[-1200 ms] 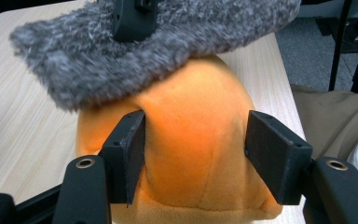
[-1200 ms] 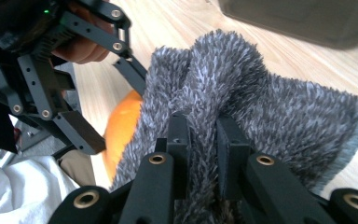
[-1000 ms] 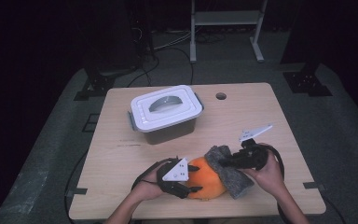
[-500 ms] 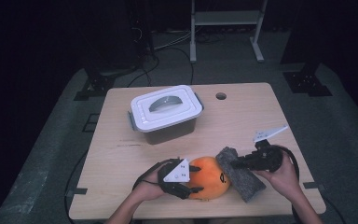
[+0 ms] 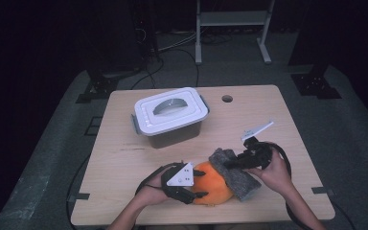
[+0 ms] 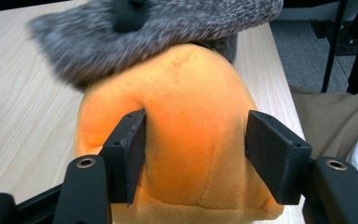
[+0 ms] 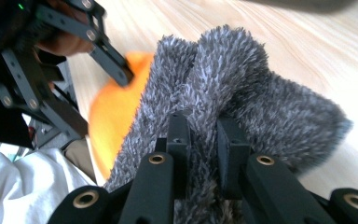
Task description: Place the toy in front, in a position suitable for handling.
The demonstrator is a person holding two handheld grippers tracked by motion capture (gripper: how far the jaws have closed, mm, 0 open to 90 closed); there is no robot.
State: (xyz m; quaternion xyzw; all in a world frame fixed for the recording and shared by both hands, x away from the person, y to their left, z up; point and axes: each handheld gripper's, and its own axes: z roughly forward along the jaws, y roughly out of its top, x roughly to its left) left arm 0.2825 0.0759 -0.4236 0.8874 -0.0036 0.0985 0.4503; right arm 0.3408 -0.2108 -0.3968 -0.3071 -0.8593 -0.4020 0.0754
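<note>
Left claw (image 6: pixel 193 154) clamping orange plush (image 6: pixel 186 140), seemingly unlabelled, right claw (image 7: pixel 204 140) pinching grey cloth (image 7: pixel 242 88)

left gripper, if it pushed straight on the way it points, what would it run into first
The left gripper already has its fingers pressed on the orange plush toy; straight on, it would likely drive the toy into the grey fuzzy cloth draped over its far end.

My left gripper (image 5: pixel 199 184) is black with a grey three-cornered plate; brass-ringed screws, perhaps rivets, stud my right gripper (image 7: pixel 204 133).
</note>
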